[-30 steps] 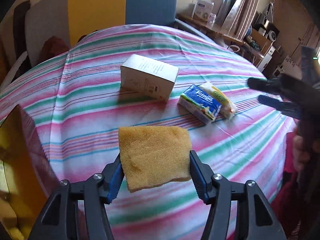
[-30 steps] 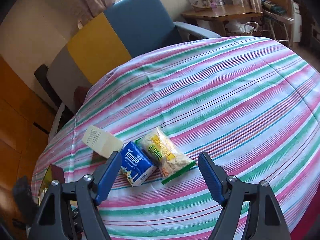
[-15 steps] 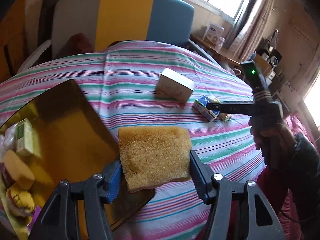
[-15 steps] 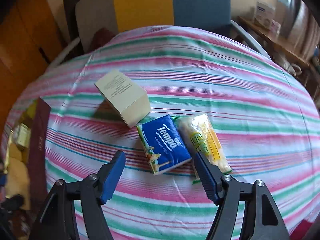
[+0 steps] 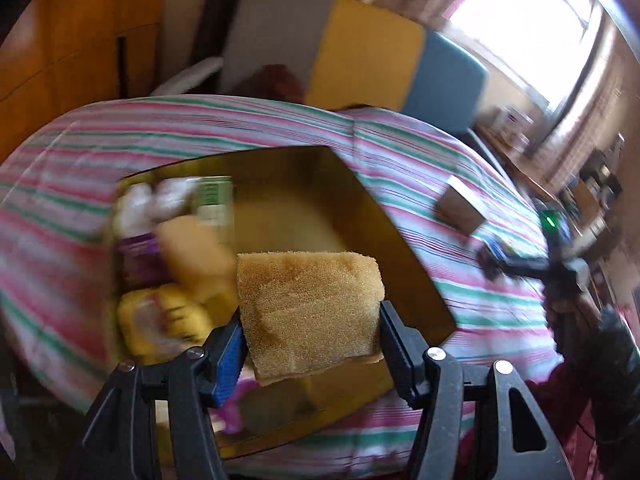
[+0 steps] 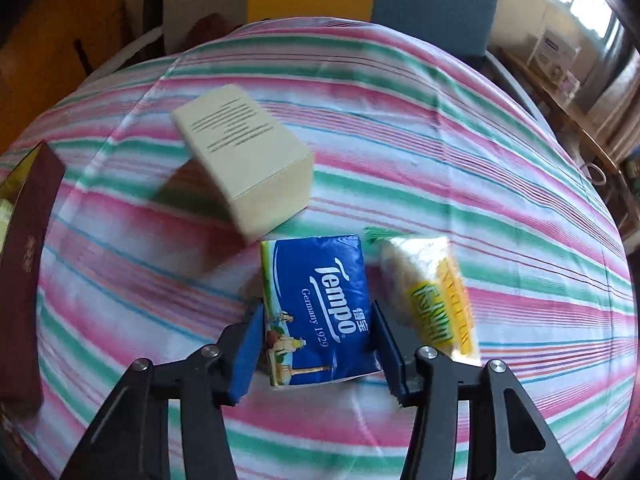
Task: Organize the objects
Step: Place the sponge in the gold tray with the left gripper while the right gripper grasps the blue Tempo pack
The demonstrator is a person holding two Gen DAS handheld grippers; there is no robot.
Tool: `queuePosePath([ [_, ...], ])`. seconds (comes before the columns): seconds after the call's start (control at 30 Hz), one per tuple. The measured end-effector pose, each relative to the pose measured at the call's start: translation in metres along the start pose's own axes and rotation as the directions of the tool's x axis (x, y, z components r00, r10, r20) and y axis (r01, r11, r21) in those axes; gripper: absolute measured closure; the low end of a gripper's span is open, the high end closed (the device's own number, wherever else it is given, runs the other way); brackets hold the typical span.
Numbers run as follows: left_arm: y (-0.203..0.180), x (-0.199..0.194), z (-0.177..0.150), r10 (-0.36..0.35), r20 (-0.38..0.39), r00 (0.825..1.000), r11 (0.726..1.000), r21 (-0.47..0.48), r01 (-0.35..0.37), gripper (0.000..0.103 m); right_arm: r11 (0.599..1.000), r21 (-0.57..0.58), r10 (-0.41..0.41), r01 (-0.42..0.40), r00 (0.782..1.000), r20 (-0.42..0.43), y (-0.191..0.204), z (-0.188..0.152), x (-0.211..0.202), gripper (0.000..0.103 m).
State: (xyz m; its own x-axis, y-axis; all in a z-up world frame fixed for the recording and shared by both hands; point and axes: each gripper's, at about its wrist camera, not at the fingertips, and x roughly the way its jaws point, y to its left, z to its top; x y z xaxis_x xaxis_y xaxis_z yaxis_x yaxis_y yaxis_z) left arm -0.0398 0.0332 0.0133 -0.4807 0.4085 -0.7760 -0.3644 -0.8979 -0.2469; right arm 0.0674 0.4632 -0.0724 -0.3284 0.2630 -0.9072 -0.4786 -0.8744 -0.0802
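Note:
My left gripper (image 5: 310, 344) is shut on a tan sponge (image 5: 308, 304) and holds it above the open gold box (image 5: 400, 248), near the box's front. The box holds several items on its left side, blurred by motion. In the right wrist view a blue Tempo tissue pack (image 6: 316, 304) lies on the striped tablecloth (image 6: 440, 152). My right gripper (image 6: 316, 356) points down over it with its jaws closing, and the blue pads touch the pack's two long sides. From the left wrist view the right gripper (image 5: 520, 266) appears side-on, held by a hand.
A yellow-green snack bag (image 6: 432, 292) lies just right of the tissue pack. A cream carton (image 6: 244, 160) sits behind and left of it. The gold box's maroon outer wall (image 6: 24, 264) shows at the left edge. A multicoloured chair (image 6: 432, 0) stands behind the table.
My left gripper swung left with the sponge, from over the cloth to over the gold box. The right gripper dropped onto the tissue pack, rolled, and its jaws narrowed around it.

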Motion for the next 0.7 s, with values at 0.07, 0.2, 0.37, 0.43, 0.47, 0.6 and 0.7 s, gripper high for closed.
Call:
queuePosePath([
  [0.07,0.025,-0.012,-0.003,0.059,0.028,0.998,0.997,-0.049,-0.058,0.042,0.999,-0.034,0.019,-0.020,1.000,-0.018,0.013,-0.008,-0.005,0.050],
  [0.2,0.068,-0.029,-0.007,0.149,0.063,0.987,0.979,-0.152,-0.139,0.042,0.992,-0.098,0.076,-0.084,0.994,-0.079,0.042,-0.024,-0.006,0.050],
  [0.37,0.074,-0.033,-0.012,0.179,0.076,0.981,0.971,-0.174,-0.164,0.042,0.993,-0.060,0.092,-0.097,0.993,-0.078,0.041,-0.027,-0.006,0.050],
  [0.43,0.066,-0.030,-0.012,0.182,0.082,0.980,0.974,-0.155,-0.168,0.042,0.993,-0.066,0.089,-0.094,0.993,-0.076,0.042,-0.027,-0.005,0.050],
  [0.47,0.061,-0.029,-0.011,0.181,0.085,0.980,0.976,-0.141,-0.168,0.042,0.993,-0.068,0.088,-0.094,0.993,-0.075,0.042,-0.028,-0.005,0.050],
  [0.6,0.030,-0.030,-0.002,0.204,0.134,0.970,0.979,-0.039,-0.200,0.042,0.993,-0.057,0.101,-0.106,0.992,-0.076,0.040,-0.028,-0.005,0.050],
  [0.7,0.007,-0.030,0.007,0.203,0.170,0.964,0.977,0.026,-0.210,0.041,0.993,-0.060,0.099,-0.103,0.993,-0.071,0.041,-0.029,-0.005,0.050],
])
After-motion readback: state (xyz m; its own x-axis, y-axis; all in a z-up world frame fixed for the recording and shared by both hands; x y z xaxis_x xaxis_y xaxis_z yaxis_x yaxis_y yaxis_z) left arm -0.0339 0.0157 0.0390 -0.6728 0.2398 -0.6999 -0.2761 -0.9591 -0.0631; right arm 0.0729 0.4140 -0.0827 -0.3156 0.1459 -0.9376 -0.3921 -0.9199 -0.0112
